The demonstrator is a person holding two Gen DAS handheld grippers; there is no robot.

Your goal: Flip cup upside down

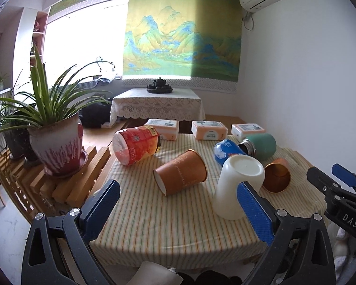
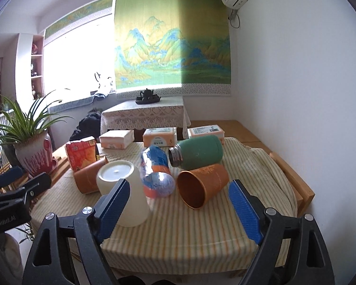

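Observation:
A white cup [image 1: 237,185] stands upside down, base up, on the striped tablecloth [image 1: 154,223]; it also shows in the right wrist view [image 2: 123,190]. An orange paper cup [image 1: 181,174] lies on its side to its left. A copper-coloured cup [image 1: 276,174] lies on its side to its right, mouth toward me [image 2: 201,185]. My left gripper [image 1: 180,209] is open and empty, in front of the cups. My right gripper [image 2: 178,211] is open and empty, its left finger [image 2: 114,204] in front of the white cup.
A green bottle [image 2: 199,150], a blue can [image 2: 155,174] and a red snack canister [image 1: 136,147] lie among the cups. Three tissue packs [image 1: 208,129] sit at the table's far edge. A potted plant [image 1: 57,142] stands on a wooden rack to the left.

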